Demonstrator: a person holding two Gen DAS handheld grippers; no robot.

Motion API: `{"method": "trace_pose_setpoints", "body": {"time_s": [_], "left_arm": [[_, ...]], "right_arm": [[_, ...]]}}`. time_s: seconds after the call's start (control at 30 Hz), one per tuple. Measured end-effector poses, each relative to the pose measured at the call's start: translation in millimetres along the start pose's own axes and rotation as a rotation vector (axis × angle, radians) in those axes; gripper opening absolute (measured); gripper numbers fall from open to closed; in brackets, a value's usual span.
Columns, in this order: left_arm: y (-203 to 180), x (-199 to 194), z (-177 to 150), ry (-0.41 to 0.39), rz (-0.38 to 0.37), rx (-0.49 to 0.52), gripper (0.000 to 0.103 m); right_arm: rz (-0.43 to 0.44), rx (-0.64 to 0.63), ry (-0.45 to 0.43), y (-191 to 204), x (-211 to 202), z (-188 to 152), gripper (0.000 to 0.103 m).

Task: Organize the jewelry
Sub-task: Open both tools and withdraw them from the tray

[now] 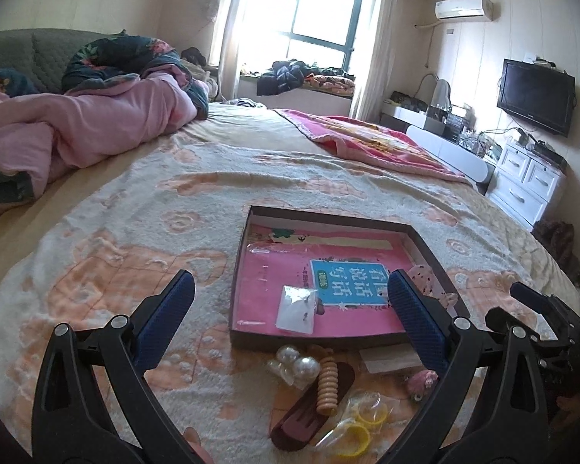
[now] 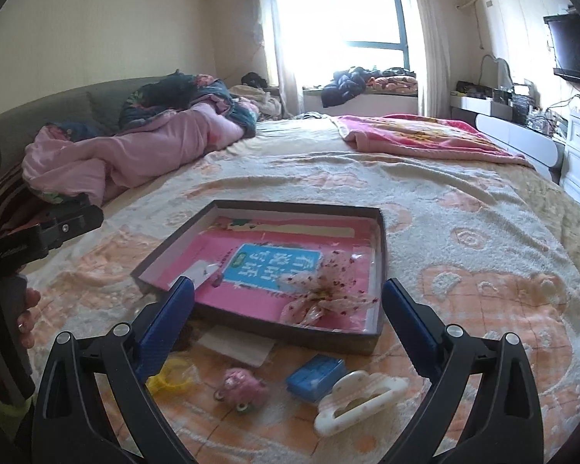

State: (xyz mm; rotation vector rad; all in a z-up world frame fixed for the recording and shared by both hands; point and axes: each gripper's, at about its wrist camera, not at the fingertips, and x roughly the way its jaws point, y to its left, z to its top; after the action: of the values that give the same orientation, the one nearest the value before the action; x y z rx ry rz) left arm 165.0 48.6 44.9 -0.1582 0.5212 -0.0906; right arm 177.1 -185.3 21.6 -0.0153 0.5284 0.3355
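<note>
Both grippers, left gripper [image 1: 290,305] and right gripper [image 2: 288,305], gape empty. Pearl clip [image 1: 295,363] at tray's [image 1: 309,338] 6 o'clock: light, slick, fragile; pinch across beads.

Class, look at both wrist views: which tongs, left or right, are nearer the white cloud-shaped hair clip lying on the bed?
Right. The right tongs hover open just above and behind the white cloud-shaped hair clip; the left tongs are off to its left, over the pearls.
</note>
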Motion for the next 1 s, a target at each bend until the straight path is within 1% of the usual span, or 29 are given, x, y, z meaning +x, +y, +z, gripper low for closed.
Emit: {"method": "trace_pose_setpoints", "body": {"time_s": [0.27, 0.57, 0.87, 1.0], "left_arm": [[8, -9, -11, 0.014, 0.017, -0.018, 0.092], [13, -17, -27, 0.04, 0.044, -0.012, 0.092], [22, -18, -47, 0.099, 0.064, 0.0, 0.092], [22, -14, -58, 0.128, 0.083, 0.029, 0.092]], "right_arm": [[0.034, -0.025, 0.035, 19, -3, -13, 0.095], [0.062, -0.069, 0.073, 42, -5, -33, 0.095], [0.084, -0.09, 0.119, 58, -3, -53, 0.095], [0.079, -0.097, 0.138, 62, -2, -63, 0.095]]}}
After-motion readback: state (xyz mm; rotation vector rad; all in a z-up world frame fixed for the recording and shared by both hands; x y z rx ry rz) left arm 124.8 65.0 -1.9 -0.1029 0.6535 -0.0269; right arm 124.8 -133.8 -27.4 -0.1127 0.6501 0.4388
